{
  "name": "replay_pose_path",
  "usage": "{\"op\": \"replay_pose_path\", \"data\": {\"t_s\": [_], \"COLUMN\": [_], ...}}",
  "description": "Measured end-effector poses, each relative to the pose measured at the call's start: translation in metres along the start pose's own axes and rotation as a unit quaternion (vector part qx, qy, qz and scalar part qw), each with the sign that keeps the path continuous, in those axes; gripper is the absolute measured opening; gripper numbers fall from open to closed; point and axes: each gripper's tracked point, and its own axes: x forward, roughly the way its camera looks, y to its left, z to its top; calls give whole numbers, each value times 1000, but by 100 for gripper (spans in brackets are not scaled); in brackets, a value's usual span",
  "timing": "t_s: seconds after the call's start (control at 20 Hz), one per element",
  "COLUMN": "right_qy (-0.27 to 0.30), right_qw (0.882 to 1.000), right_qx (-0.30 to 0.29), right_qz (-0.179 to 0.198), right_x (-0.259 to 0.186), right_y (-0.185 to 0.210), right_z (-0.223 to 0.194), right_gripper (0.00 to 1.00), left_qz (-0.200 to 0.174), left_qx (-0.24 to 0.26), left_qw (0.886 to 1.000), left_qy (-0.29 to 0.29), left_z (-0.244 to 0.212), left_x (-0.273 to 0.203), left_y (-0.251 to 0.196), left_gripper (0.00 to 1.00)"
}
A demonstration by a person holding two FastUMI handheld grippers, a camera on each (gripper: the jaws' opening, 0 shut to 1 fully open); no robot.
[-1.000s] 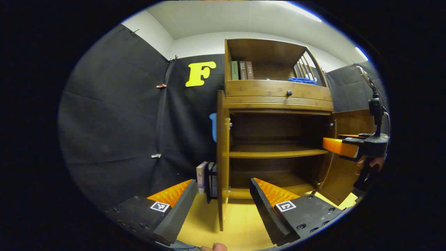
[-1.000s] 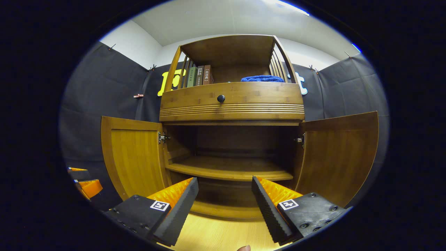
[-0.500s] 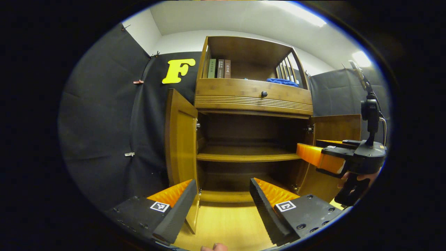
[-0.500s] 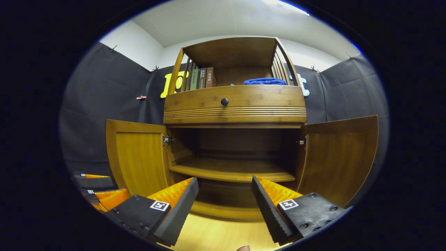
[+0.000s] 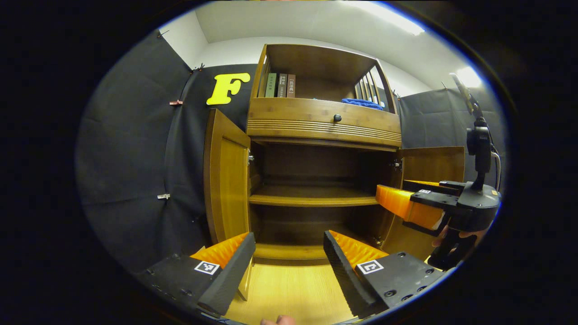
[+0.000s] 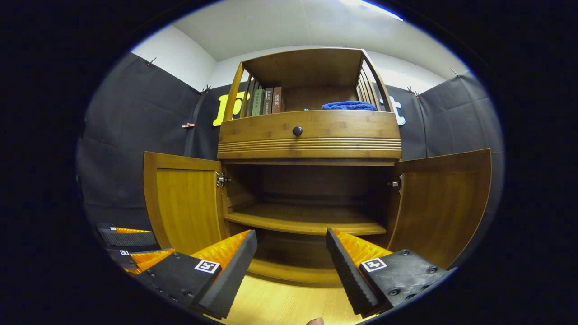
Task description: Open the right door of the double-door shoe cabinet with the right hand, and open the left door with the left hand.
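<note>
The left gripper (image 5: 289,253) is seen with its two fingers spread wide at 6 o'clock of the left gripper view, and nothing is held between them; only bare wooden floor (image 5: 293,293) is seen in the gap. The right gripper (image 6: 291,253) is likewise spread wide at 6 o'clock of the right gripper view, with nothing gripped.

Beyond the fingers, the shoe cabinet (image 6: 309,135) is found at the centre of both views, standing on the floor. Its left door (image 6: 187,205) is swung fully out at 9 o'clock in the right gripper view, and its right door (image 6: 445,203) is swung out at 3 o'clock. Neither door is touched by a finger. Inside, a single shelf (image 6: 305,219) is shown across the open compartment.

In the left gripper view the left door (image 5: 226,180) is seen nearly edge-on at about 9 o'clock, and the right door (image 5: 433,167) at 3 o'clock, partly covered by the right gripper (image 5: 406,203), which is held by a hand (image 5: 456,234).

Above the doors a drawer with a dark knob (image 6: 297,131) is set. On the top shelf, books (image 6: 266,100) are stood at 11 o'clock and a blue cloth (image 6: 348,106) is laid at 1 o'clock.
</note>
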Motion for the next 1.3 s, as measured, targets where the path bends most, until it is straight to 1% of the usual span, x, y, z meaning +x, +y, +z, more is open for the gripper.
{"op": "replay_pose_path", "data": {"t_s": [0.05, 0.1, 0.2, 0.25, 0.3, 0.7, 0.75, 0.8, 0.95, 1.0, 1.15, 1.25, 1.3], "right_qy": [0, -1, -7, -9, -11, -4, -5, -6, -4, -4, -5, -4, -4], "right_qw": [1000, 1000, 1000, 1000, 1000, 1000, 1000, 1000, 1000, 1000, 1000, 1000, 1000], "right_qx": [1, 2, -3, -8, -12, -7, -7, -8, -14, -15, -12, -14, -14], "right_qz": [2, 6, 10, 9, 10, 9, 10, 10, 12, 11, 8, 7, 6], "right_x": [-1, 0, -3, -4, -4, -6, -7, -8, -10, -11, -13, -12, -12], "right_y": [1, 3, 5, 5, 4, 4, 5, 5, 6, 5, 3, 2, 1], "right_z": [1, 2, 5, 6, 6, 4, 4, 4, 3, 3, 3, 3, 2], "right_gripper": [98, 96, 98, 98, 95, 97, 98, 96, 97, 98, 96, 99, 99], "left_qz": [-1, -3, -5, -6, -6, -8, -8, -8, -5, -5, -5, -6, -7], "left_qx": [-2, -4, -6, -5, -4, 2, 0, -1, -2, -2, -3, -1, 0], "left_qw": [1000, 1000, 1000, 1000, 1000, 1000, 1000, 1000, 1000, 1000, 1000, 1000, 1000], "left_qy": [1, 2, 1, 2, 2, 2, 3, 4, 4, 4, 6, 6, 5], "left_z": [0, -1, 0, 0, 0, 1, 0, -1, -1, -3, -4, -3, -2], "left_x": [0, 1, 1, 0, 1, -4, -4, -5, -7, -7, -7, -7, -7], "left_y": [-1, -2, -4, -5, -5, -10, -9, -9, -8, -8, -8, -9, -9], "left_gripper": [94, 94, 94, 94, 94, 95, 94, 93, 95, 94, 93, 94, 94]}}
